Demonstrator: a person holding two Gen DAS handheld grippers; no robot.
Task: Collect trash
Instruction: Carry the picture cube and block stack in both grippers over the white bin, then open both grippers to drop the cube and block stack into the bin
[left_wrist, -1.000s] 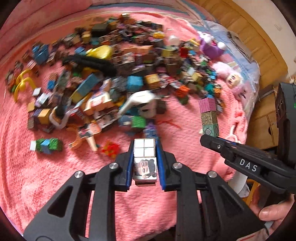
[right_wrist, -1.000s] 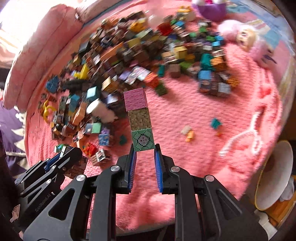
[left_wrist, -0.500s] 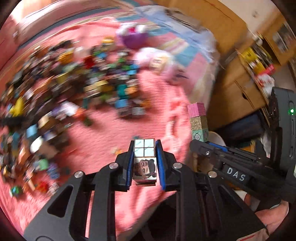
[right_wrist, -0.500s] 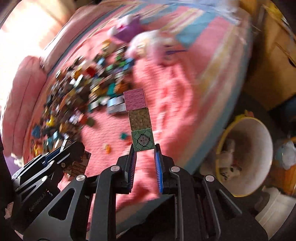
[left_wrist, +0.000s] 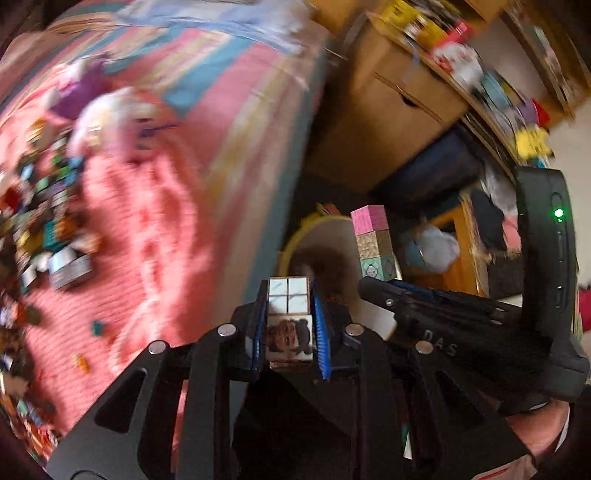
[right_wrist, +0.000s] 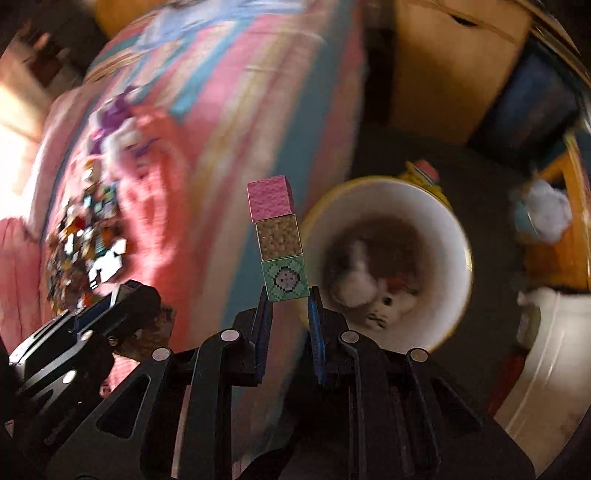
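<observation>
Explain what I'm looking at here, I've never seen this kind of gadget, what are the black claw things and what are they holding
There is no robot here. A person holds two hand-held grippers, each a black claw with two fingers and a wide-angle camera that looks forward along them. So each picture is the view from one claw, and the curved edges come from the lens.

In the left claw's view, the left gripper is shut on a paper cube with a window print on top and a cartoon face on the front. The right claw shows at the side, with part of the person's hand under it.

In the right claw's view, the right gripper pinches a stack of three cubes: pink, brown, green. Beyond it a round bucket stands on the floor with some blurred things inside. On the left is a bed with a pink blanket strewn with many small cubes.
</observation>
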